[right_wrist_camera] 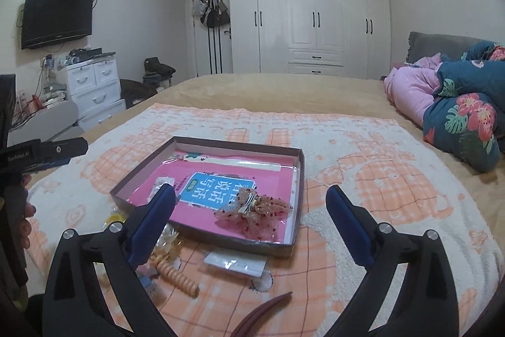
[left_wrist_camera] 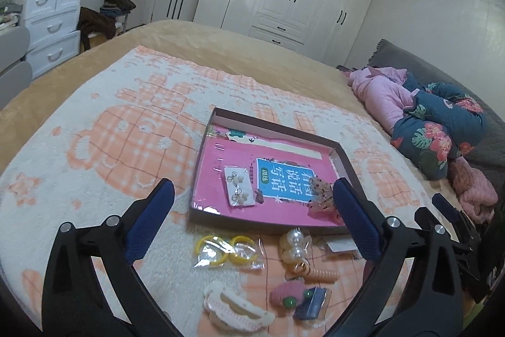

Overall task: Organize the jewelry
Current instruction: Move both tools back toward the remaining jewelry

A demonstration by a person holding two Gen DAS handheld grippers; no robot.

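Pink-lined box [left_wrist_camera: 342, 158], peach-and-white checked blanket [left_wrist_camera: 104, 122], yellow rings [left_wrist_camera: 228, 250]

A shallow box [left_wrist_camera: 342, 153] is set on the blanket [left_wrist_camera: 94, 103] spread over the bed [left_wrist_camera: 195, 33], ahead of the left gripper [left_wrist_camera: 252, 223]. In the box an earring card [left_wrist_camera: 239, 186] is laid, with a bow clip [left_wrist_camera: 320, 198] to its right. Nearer the left gripper than the box, bagged rings [left_wrist_camera: 228, 251], pearl beads [left_wrist_camera: 293, 245] and a hair claw [left_wrist_camera: 235, 310] are laid on the blanket. Ahead of the right gripper [right_wrist_camera: 251, 225] the bow clip is seen in the box; a coil tie [right_wrist_camera: 176, 275] lies before the box, to the left.
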